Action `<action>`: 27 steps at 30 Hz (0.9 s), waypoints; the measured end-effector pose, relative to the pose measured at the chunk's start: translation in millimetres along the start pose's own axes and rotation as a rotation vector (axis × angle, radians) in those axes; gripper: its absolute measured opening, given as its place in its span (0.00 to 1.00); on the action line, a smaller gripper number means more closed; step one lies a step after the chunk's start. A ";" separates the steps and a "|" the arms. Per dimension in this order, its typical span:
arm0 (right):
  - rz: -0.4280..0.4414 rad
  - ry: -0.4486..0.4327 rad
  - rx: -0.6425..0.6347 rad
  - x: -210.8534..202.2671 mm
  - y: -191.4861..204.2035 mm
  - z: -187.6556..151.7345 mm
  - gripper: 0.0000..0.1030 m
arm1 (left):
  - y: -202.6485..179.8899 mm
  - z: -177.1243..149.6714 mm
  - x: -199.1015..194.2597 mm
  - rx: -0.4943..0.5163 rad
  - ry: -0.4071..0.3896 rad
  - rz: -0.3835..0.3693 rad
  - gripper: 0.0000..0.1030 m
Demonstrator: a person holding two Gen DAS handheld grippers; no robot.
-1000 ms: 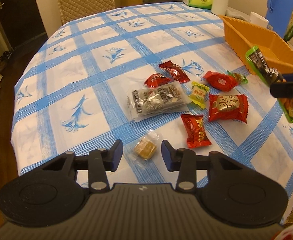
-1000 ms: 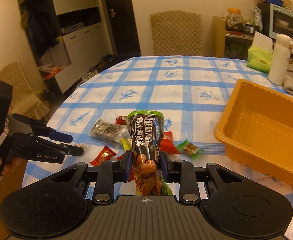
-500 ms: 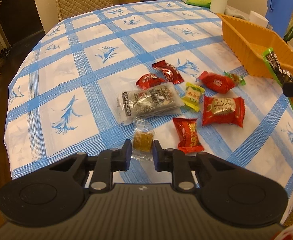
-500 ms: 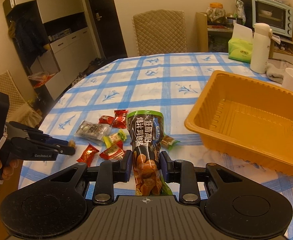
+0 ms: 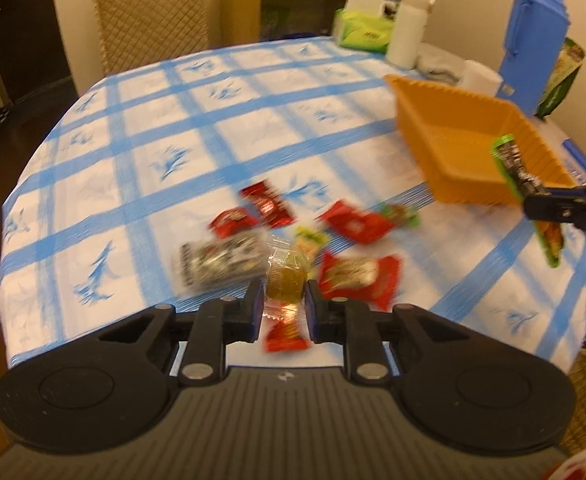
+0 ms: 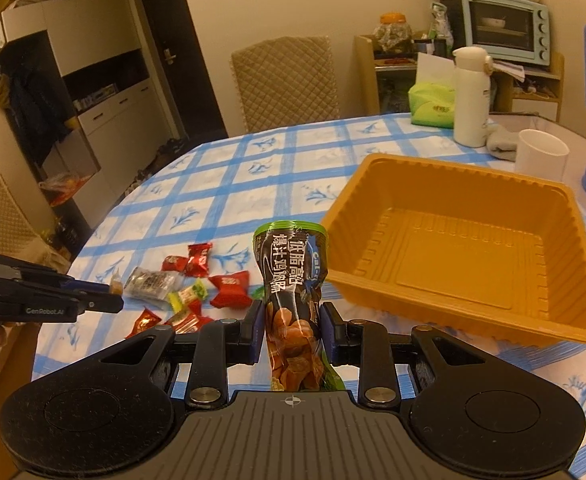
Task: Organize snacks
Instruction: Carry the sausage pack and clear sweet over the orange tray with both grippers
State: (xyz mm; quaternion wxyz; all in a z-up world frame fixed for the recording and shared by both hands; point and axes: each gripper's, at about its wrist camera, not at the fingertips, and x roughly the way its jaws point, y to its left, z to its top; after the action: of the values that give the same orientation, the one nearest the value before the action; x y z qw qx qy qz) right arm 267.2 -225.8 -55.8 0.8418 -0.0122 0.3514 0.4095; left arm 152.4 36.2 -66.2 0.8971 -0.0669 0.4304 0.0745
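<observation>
The left claw (image 5: 284, 308) is gripping a clear-wrapped amber candy (image 5: 285, 280) above the scattered snacks (image 5: 357, 276) on the desk (image 5: 213, 128); the right claw (image 6: 291, 330) is clamping a dark green-edged snack pouch (image 6: 291, 276) upright, just beside the orange tray (image 6: 573, 280).
</observation>
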 end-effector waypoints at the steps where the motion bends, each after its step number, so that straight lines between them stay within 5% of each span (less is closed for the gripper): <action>1: -0.004 -0.004 0.004 -2.5 -3.3 0.8 0.29 | -7.0 4.1 -1.3 0.004 -0.006 -0.010 0.19; 13: -0.099 -0.048 0.088 -35.2 -66.2 14.7 0.29 | -101.6 59.2 17.2 0.099 -0.060 -0.135 0.19; 27: -0.183 -0.052 0.212 -36.9 -138.8 43.8 0.29 | -179.9 117.5 68.9 0.102 -0.048 -0.149 0.19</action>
State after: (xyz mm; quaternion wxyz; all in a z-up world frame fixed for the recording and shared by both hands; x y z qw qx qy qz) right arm 374.2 -329.6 -37.8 0.8810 0.0554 0.3685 0.2915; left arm 319.0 -113.3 -37.1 0.9123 -0.0511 0.4060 -0.0128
